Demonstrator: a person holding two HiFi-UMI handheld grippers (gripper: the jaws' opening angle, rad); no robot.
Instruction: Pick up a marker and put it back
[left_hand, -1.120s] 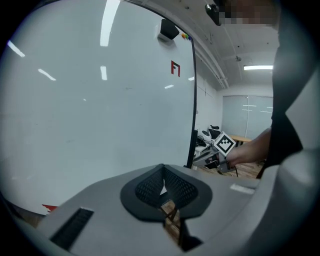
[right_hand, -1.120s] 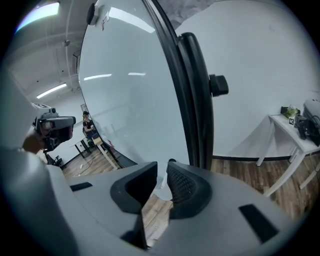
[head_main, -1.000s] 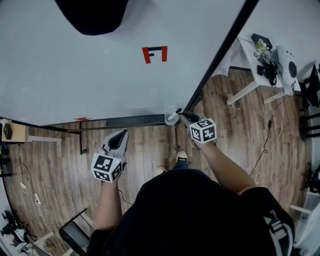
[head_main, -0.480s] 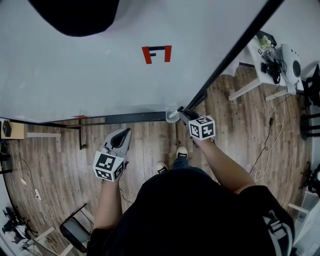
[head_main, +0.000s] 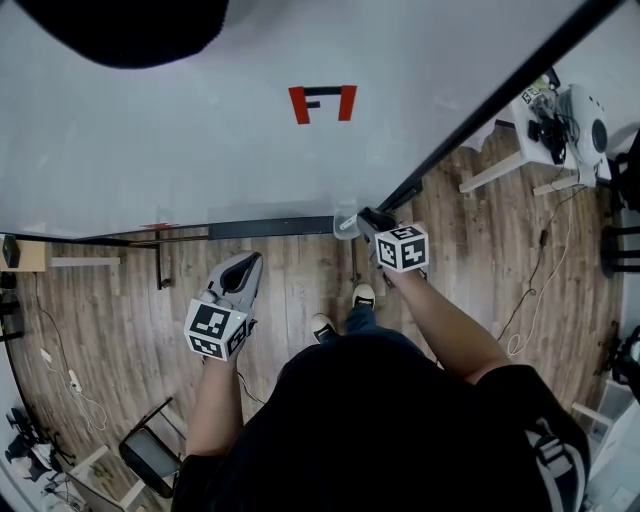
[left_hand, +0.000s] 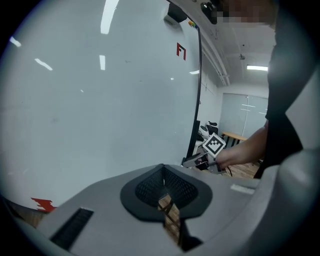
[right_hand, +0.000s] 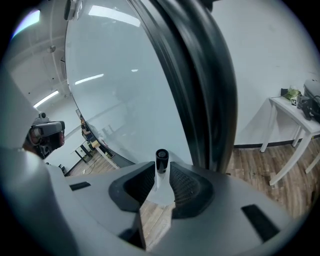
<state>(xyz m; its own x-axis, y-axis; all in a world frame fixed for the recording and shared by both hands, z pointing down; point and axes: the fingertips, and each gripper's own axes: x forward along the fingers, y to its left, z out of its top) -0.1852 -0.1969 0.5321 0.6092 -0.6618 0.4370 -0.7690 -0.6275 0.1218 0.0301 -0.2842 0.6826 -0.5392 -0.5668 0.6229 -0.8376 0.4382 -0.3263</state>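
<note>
Marker: the marker (right_hand: 161, 159) stands upright, black cap on top and pale body below, at the bottom corner of the whiteboard (head_main: 200, 130), where the black frame edge (head_main: 480, 110) comes down. In the head view it seems to sit in a small pale cup (head_main: 341, 228).
Right hand-held gripper: the right hand-held gripper (head_main: 362, 218) is pushed up to that corner with its jaws parted. The marker rises in the gap between them, with a pad just beside it on each side. From where I stand the pads do not look clamped on it.
Left hand-held gripper: the left hand-held gripper (head_main: 248, 262) hangs over the wooden floor (head_main: 300, 290), well apart from the marker. Its jaws are drawn together and nothing is between them.
Whiteboard: a red mark (head_main: 322, 103) sits high on it.
Person: stands facing the board with both forearms out in front.
</note>
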